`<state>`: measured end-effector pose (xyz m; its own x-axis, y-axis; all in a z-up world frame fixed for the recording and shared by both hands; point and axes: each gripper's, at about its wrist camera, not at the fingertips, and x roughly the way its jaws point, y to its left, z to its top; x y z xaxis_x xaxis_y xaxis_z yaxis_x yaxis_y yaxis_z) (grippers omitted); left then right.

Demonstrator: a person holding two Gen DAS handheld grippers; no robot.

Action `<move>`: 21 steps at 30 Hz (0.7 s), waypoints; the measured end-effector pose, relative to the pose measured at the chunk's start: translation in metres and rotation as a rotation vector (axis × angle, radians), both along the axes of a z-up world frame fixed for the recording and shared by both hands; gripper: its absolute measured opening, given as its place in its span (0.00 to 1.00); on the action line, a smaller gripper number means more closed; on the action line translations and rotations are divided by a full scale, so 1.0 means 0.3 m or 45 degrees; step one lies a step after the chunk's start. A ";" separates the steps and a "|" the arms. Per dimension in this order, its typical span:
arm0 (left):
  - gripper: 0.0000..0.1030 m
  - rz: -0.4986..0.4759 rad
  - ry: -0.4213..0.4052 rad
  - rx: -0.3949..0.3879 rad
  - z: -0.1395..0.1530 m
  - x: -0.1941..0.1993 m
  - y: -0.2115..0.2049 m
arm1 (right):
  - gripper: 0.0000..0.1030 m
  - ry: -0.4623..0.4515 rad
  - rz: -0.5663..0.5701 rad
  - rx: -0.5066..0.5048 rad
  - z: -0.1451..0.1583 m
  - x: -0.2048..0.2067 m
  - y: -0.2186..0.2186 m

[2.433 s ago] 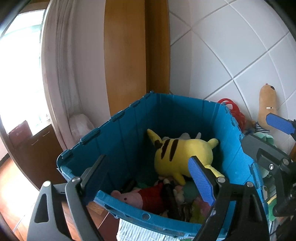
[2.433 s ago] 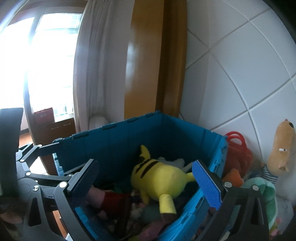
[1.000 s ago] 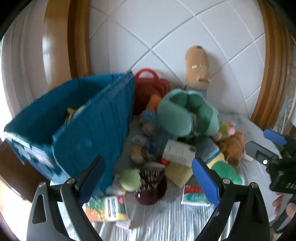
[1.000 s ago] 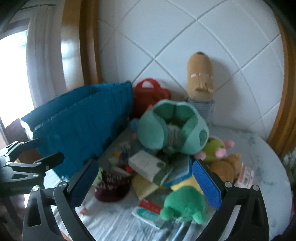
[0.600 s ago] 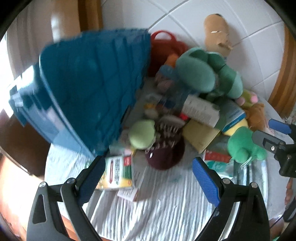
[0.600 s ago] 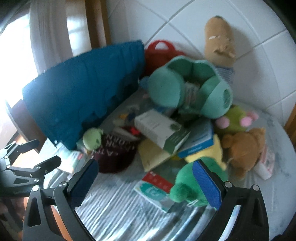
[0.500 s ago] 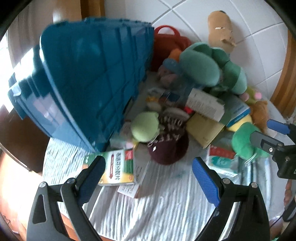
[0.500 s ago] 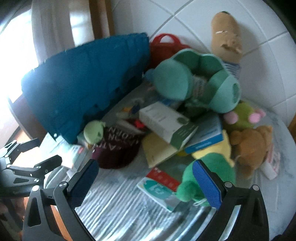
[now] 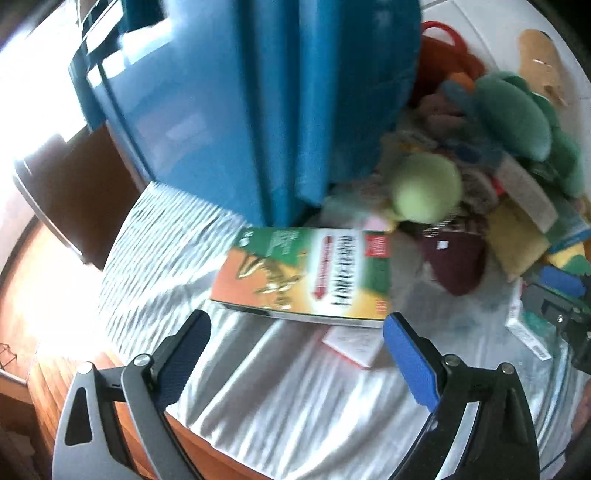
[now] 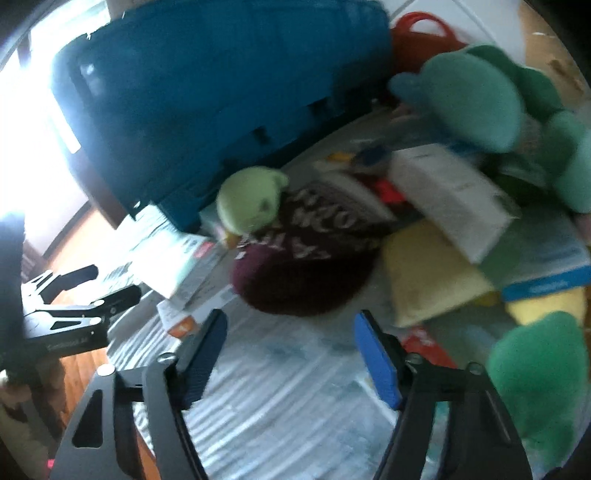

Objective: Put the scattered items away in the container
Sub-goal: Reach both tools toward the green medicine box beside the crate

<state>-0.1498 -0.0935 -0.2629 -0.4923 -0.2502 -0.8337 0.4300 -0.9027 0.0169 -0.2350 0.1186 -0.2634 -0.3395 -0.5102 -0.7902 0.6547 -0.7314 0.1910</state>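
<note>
We see the blue plastic container (image 9: 258, 110) standing at the far left of the desk (image 9: 295, 406), its ribbed wall towering over a white, rippled cloth (image 9: 166, 258) that covers the desktop. Our left tongs (image 9: 295, 350) hang just above this cloth with their jaws spread wide and nothing between them. Directly beyond them, just past the fingertips, lies a flat cardboard box (image 9: 306, 277) printed in orange and green, glossy and rectangular, its far edge close against the foot of the container. A small paper leaflet (image 9: 354, 343) lies partly under the box's near right corner.

Further right we find a round, pale green plush head (image 10: 251, 199) resting against a dark maroon knitted cap (image 10: 306, 266) with white lettering. Our right tongs (image 10: 291, 354) hover near the cap, which sits just beyond the tips. Their jaws have just been closing and now stand partly open, with only bare cloth between them.

To the right the heap thickens: a white carton (image 10: 454, 199) tilted over a soft yellow pad (image 10: 424, 273), a blue-edged box (image 10: 546, 273), a big teal plush (image 10: 480, 99) at the far side and a bright green plush (image 10: 539, 376) at the near right. A red handled bag (image 10: 421, 33) peeks from behind the container. Both views are blurred.
</note>
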 end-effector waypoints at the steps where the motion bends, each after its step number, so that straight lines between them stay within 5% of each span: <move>1: 0.93 0.005 -0.006 -0.004 -0.007 0.002 -0.026 | 0.51 -0.017 0.005 -0.006 -0.016 0.003 -0.030; 5: 0.92 0.018 -0.031 0.000 -0.042 0.007 -0.145 | 0.41 -0.053 0.006 -0.015 -0.056 0.019 -0.130; 9: 0.76 -0.027 -0.084 0.028 -0.094 0.000 -0.246 | 0.36 -0.059 -0.028 -0.022 -0.083 0.034 -0.242; 15: 0.76 -0.079 -0.070 0.022 -0.131 0.003 -0.335 | 0.35 -0.063 -0.104 0.062 -0.147 0.039 -0.364; 21: 0.75 -0.021 -0.086 -0.051 -0.119 0.007 -0.422 | 0.36 -0.154 0.083 -0.024 -0.143 0.156 -0.412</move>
<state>-0.1478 -0.2200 -0.2985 -0.4398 -0.2765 -0.8545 0.4120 -0.9075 0.0816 -0.1881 -0.0049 -0.3064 -0.2078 -0.5433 -0.8134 0.6720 -0.6836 0.2848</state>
